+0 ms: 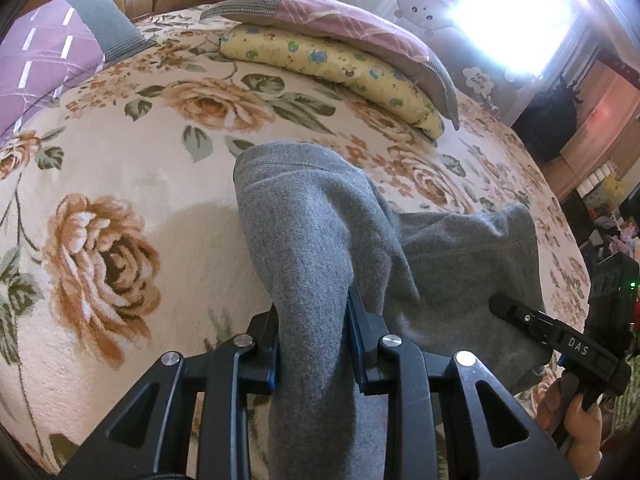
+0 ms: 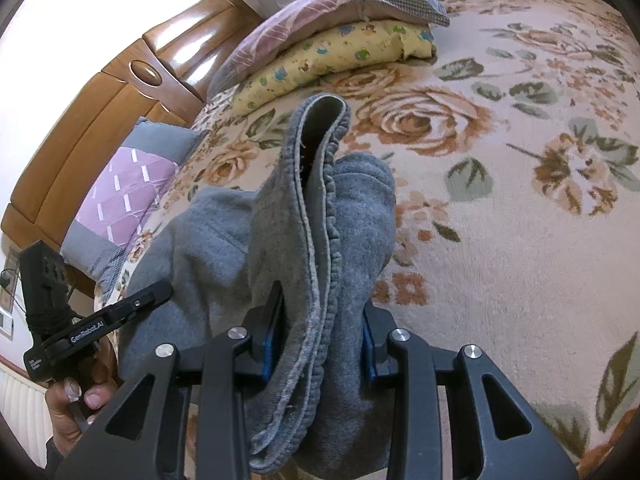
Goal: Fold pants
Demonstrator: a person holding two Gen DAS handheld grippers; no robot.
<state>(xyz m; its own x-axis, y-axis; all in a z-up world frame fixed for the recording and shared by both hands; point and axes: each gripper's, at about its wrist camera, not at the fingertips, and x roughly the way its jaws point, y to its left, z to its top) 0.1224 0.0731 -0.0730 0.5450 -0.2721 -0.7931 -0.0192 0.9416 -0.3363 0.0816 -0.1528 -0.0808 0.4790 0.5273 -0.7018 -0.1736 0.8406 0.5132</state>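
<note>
Both my tongs, left tongs & right tongs, clamp the grey pants side by side, cloth hanging across betw. them, bed just below & ahead.

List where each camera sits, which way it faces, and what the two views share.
Left wrist: on the left gripper, looking down its fingers over gray pants and floral blanket; the right hand shows.
Right wrist: on the right gripper, facing the pants' waistband; the left hand shows.
Shared: pants, blanket, stacked pillows.
</note>
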